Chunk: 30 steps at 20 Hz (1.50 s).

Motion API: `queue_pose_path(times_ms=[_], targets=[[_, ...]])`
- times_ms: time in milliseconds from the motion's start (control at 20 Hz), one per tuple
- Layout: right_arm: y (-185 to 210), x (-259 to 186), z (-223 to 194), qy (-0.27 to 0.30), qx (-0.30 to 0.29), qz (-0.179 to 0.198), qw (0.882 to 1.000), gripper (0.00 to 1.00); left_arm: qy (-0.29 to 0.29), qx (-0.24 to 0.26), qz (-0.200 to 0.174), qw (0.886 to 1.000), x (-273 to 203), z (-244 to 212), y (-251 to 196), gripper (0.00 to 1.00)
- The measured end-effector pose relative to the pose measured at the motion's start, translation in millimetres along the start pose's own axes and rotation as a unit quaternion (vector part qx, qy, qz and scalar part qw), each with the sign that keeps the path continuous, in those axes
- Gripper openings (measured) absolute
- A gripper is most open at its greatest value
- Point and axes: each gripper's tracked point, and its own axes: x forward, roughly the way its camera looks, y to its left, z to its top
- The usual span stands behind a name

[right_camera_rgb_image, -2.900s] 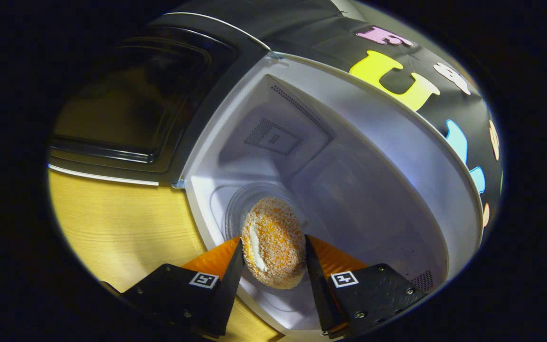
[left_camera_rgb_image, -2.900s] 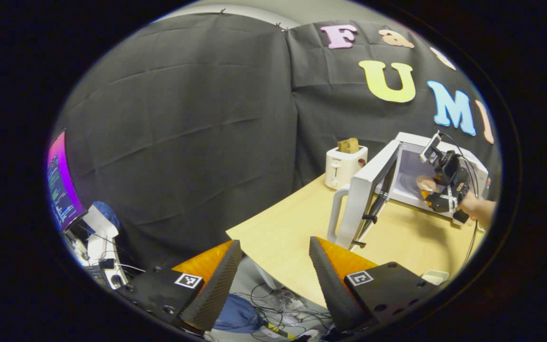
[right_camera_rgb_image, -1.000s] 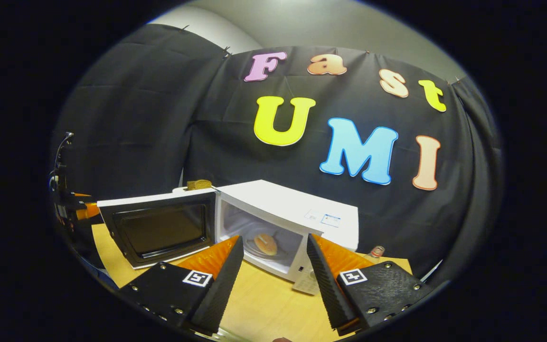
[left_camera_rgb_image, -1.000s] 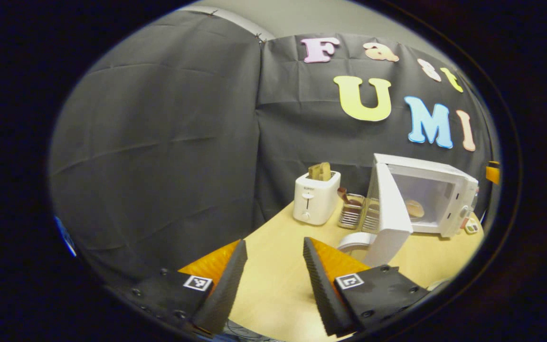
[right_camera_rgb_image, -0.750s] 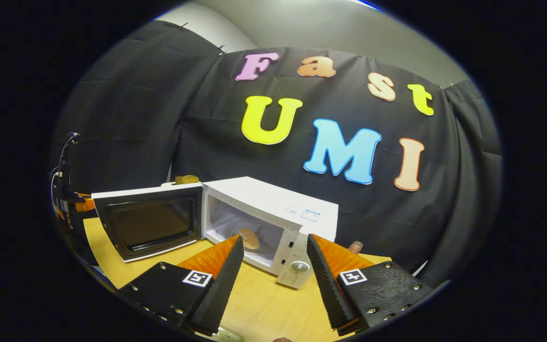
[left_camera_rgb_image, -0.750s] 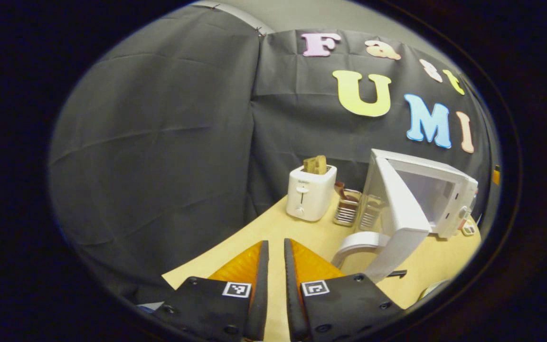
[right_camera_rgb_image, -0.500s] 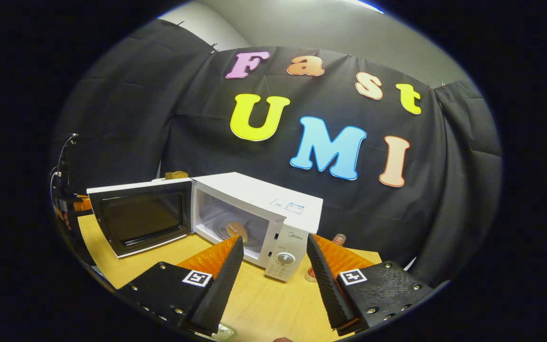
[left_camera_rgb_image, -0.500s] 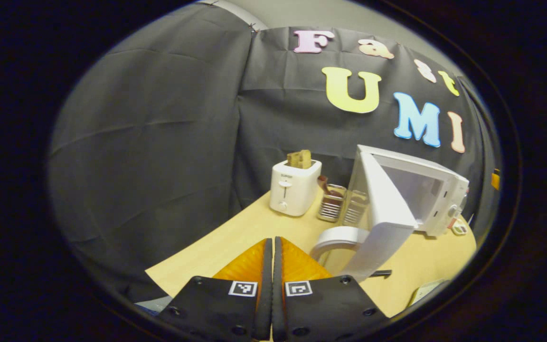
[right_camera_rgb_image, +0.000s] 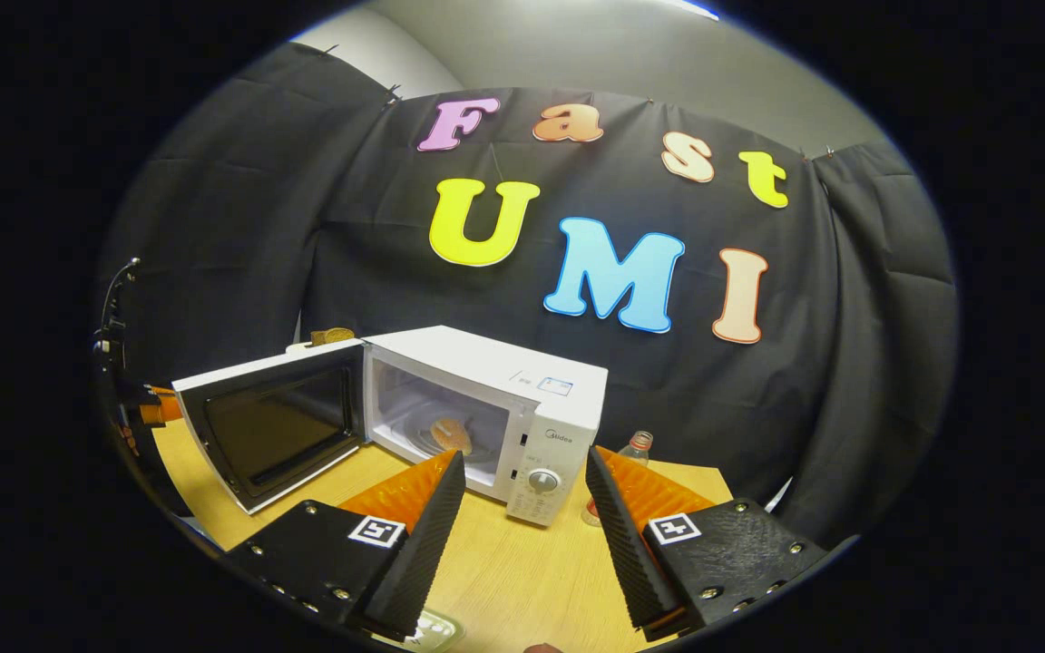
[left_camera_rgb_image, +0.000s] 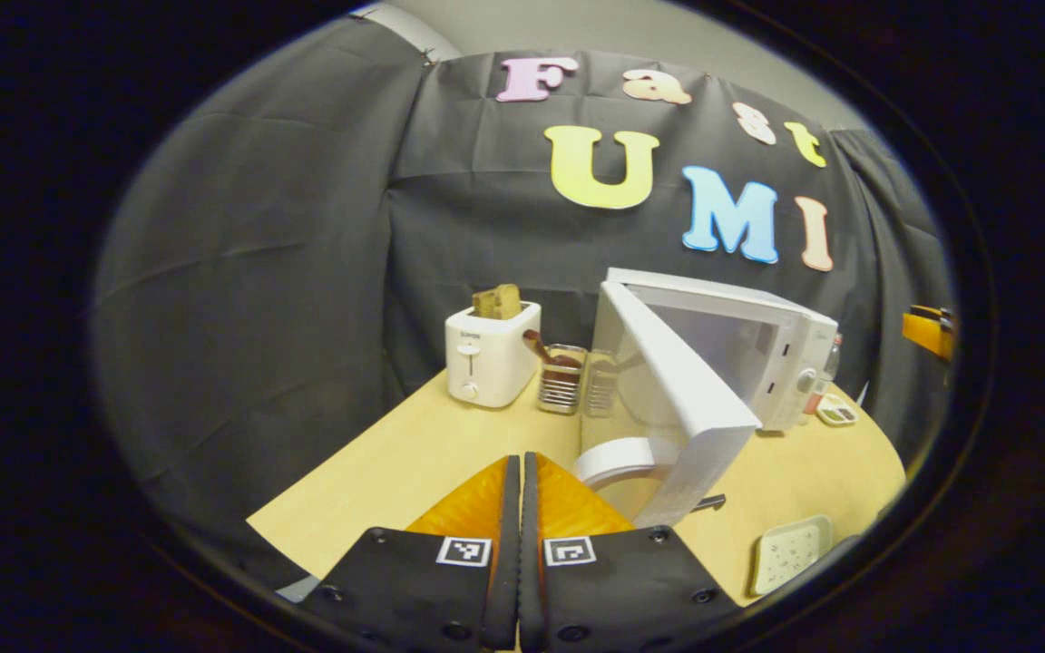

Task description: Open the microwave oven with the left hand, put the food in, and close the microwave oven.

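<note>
White box-shaped microwave oven (right_camera_rgb_image: 522, 399) stands on the pale wooden counter (right_camera_rgb_image: 522, 571), door (right_camera_rgb_image: 273, 426) swung wide, a round crumbed bun (right_camera_rgb_image: 452, 435) on its turntable. My left claw (left_camera_rgb_image: 521, 544) is pressed together, empty; my right claw (right_camera_rgb_image: 522, 526) gapes apart, empty.

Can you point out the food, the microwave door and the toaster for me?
food (right_camera_rgb_image: 452, 436), right gripper view, its top.
microwave door (right_camera_rgb_image: 270, 435), right gripper view, dark window.
toaster (left_camera_rgb_image: 484, 365), left gripper view, front face.
</note>
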Motion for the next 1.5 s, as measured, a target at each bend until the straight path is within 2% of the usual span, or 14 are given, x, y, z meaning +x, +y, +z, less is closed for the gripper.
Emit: queue_pose_path(times_ms=[350,850,1200,1250,1300,1500], targets=[[-14.4,-5.8,1.0,-0.003,-0.005,-0.007,1.000,0.82,0.002,0.028,-0.080,0.996,6.9,7.4,-77.4,0.07],[-62.5,-19.2,-7.5,0.000,0.011,-0.047,0.999,0.82,0.012,0.056,-0.172,0.983,24.9,10.0,-180.0,0.08],[-102.6,-31.3,-17.5,0.001,0.018,-0.079,0.997,0.82,0.009,0.076,-0.207,0.975,59.2,23.5,-236.3,0.08],[-108.7,-32.5,-19.8,0.003,0.020,-0.085,0.996,0.82,0.007,0.078,-0.211,0.974,63.3,24.3,-242.6,0.03],[-114.1,-34.1,-22.5,0.004,0.023,-0.090,0.996,0.83,0.006,0.082,-0.215,0.973,68.6,25.9,-249.5,0.08],[-130.9,-38.0,-33.7,0.011,0.037,-0.104,0.994,0.83,0.005,0.088,-0.229,0.969,90.6,32.4,-276.3,0.07]])
